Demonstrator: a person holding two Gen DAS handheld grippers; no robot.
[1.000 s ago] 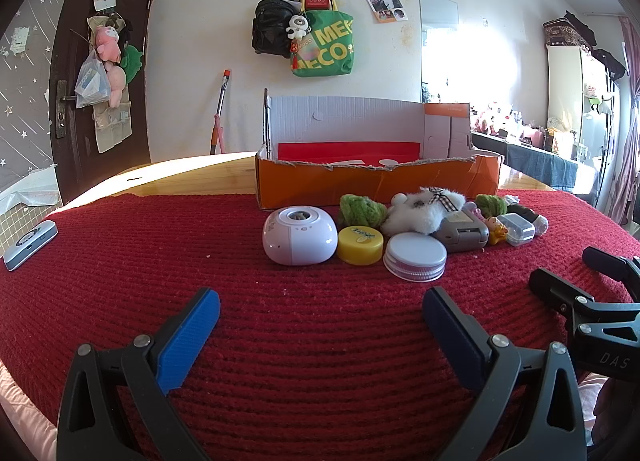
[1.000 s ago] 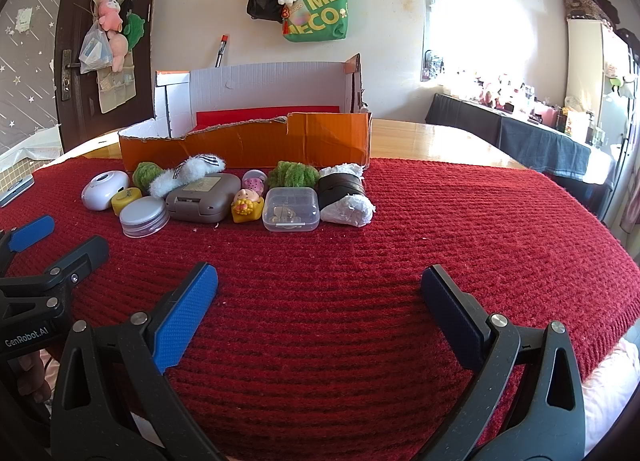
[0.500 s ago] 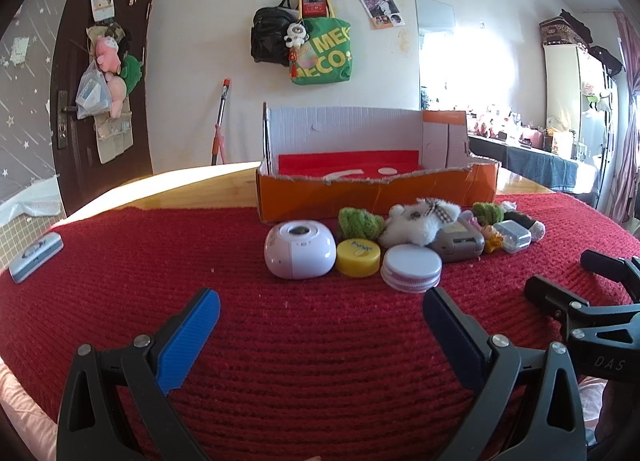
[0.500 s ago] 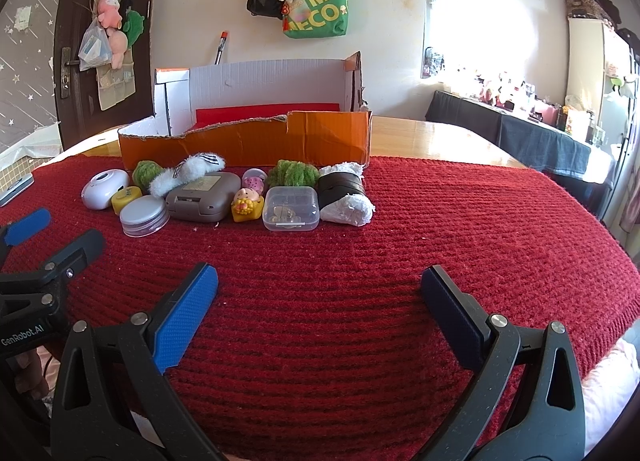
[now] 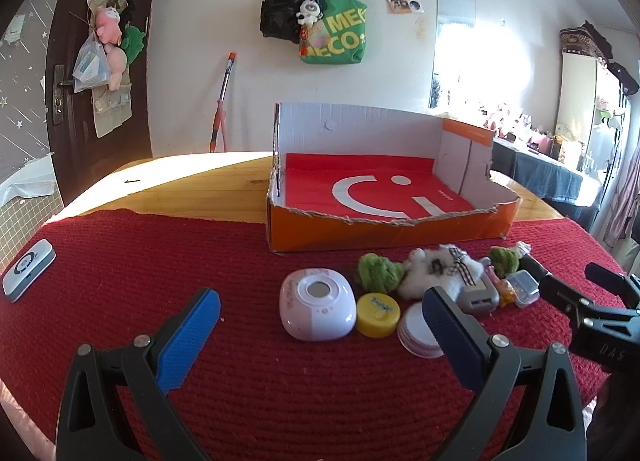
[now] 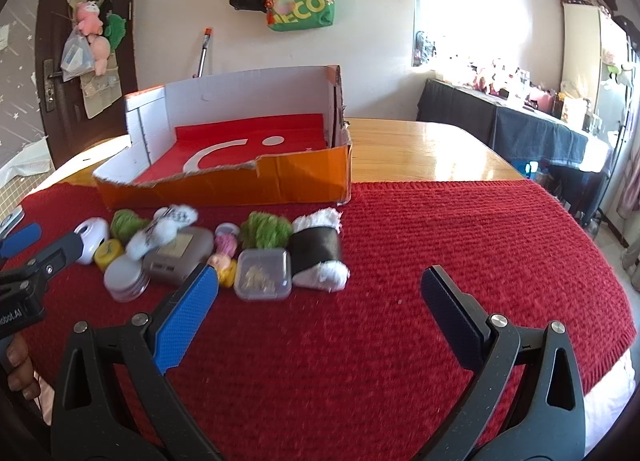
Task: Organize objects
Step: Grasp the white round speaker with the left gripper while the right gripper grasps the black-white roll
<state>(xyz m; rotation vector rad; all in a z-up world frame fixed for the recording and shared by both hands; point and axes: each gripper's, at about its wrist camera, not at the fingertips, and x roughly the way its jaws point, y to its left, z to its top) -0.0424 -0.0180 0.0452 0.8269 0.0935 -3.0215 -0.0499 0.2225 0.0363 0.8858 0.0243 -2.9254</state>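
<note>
We hold both hand-held grippers above the red mat on the worktop, the left hand-held gripper and the right hand-held gripper each spread wide and empty. The small objects sit in a row just near of the orange box, whose red floor looks bare. We judge the sorting has yet to start. Next, the left could drop over the white round device; the right, probably the clear case, though blur makes that uncertain.
</note>
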